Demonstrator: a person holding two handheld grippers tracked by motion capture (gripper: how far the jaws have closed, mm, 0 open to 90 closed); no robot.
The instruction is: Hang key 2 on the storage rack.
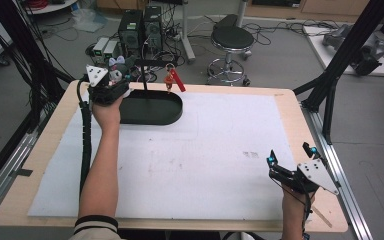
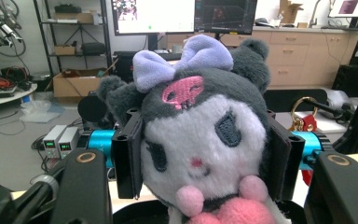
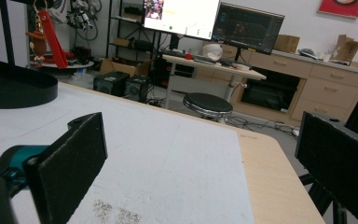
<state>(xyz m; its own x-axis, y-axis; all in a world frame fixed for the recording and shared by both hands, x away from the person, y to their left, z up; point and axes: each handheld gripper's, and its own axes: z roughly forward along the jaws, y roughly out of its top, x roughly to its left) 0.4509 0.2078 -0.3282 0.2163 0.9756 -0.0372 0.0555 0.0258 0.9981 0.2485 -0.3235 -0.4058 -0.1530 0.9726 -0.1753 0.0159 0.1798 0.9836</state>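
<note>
The left gripper [image 2: 205,163] clamps the plush toy [image 2: 200,135] by its soft head, which may slip free above the black stand [image 1: 152,107]; the right gripper [image 1: 290,162] rests open.

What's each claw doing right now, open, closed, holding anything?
Left claw: closed on the plush toy, over the black stand base.
Right claw: open, holding nothing, above the white mat.
</note>
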